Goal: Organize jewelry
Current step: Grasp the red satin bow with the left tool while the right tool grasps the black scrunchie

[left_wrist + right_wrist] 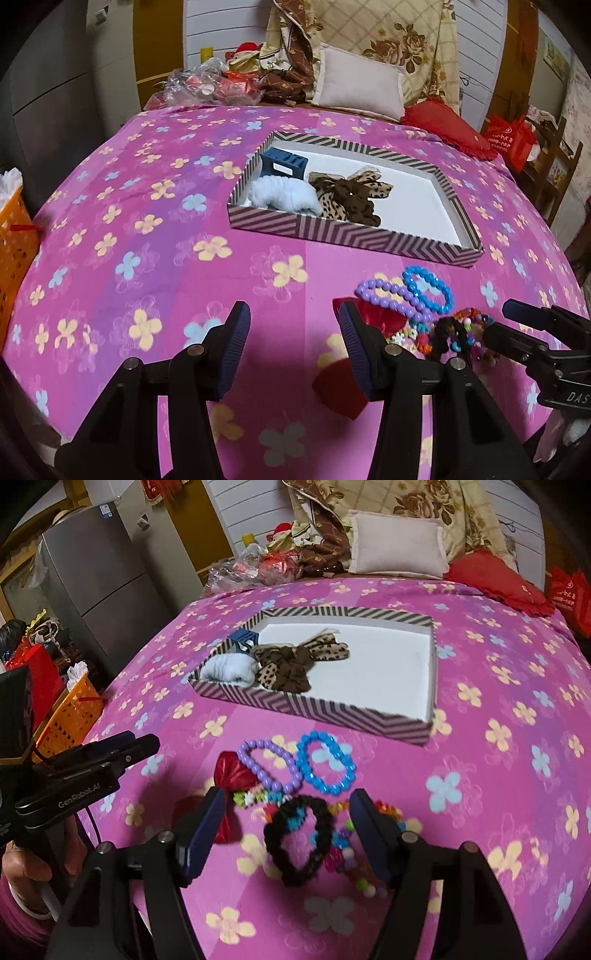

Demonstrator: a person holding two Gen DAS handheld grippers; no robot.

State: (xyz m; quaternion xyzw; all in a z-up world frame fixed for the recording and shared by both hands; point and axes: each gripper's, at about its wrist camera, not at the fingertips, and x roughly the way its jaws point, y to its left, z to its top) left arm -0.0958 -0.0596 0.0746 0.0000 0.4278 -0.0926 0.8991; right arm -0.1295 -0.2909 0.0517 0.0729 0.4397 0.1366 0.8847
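Note:
A striped tray [325,230] [317,712] on the pink bed holds a blue hair claw [282,166], a light blue scrunchie [280,195] [229,672] and a leopard-print bow [347,195] [295,661]. In front of it lie a purple bead bracelet [391,295] [269,768], a blue bead bracelet [428,290] [325,762], a red bow [376,319] [232,771], a black bracelet [299,838] and colourful beads [465,332]. My left gripper [293,350] is open and empty, left of the pile. My right gripper [288,834] is open, its jaws on either side of the black bracelet.
An orange basket [14,251] [70,716] stands left of the bed. Pillows [358,85], a red cushion [450,129] and plastic bags [207,81] lie at the bed's head. A grey fridge [96,590] stands far left.

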